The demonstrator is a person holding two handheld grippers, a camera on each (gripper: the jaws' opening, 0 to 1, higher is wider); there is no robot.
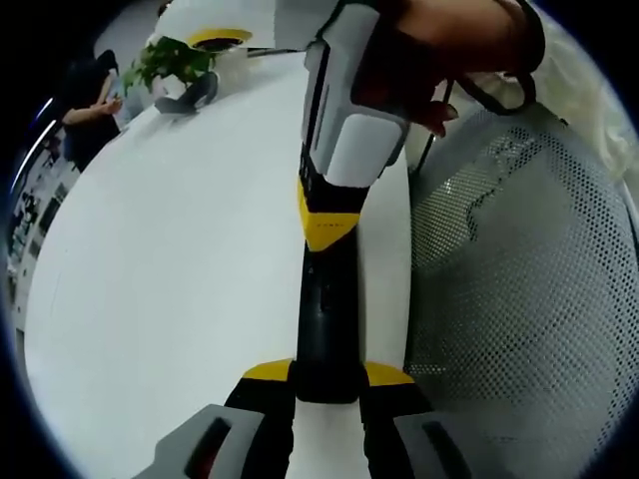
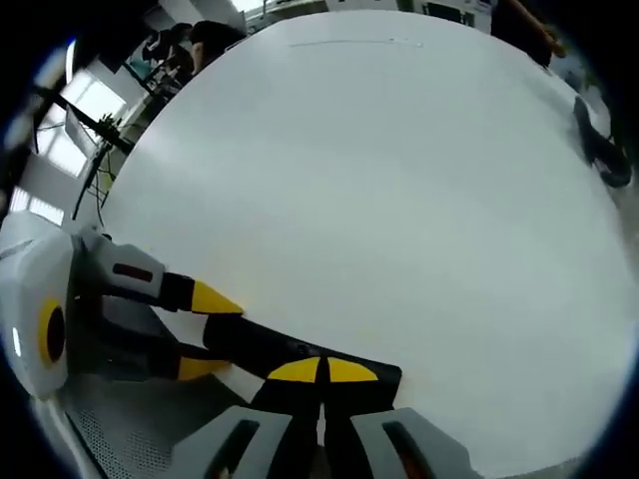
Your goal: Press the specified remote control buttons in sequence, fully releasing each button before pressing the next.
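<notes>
- Two grippers share one black remote point(image 1: 325, 319), which lies on the white table point(image 1: 170, 279) close to its edge, beside a mesh chair point(image 1: 519, 299).
- Left gripper point(image 1: 327, 384) pinches the remote's near end between its yellow tips; keeping that hold firm and level should stop the remote sliding.
- Right gripper point(image 2: 321, 371) has its tips pressed together, resting on the remote.
- Press straight down, then lift fully clear before moving on.
- Which button sits under the tips cannot be told.
</notes>
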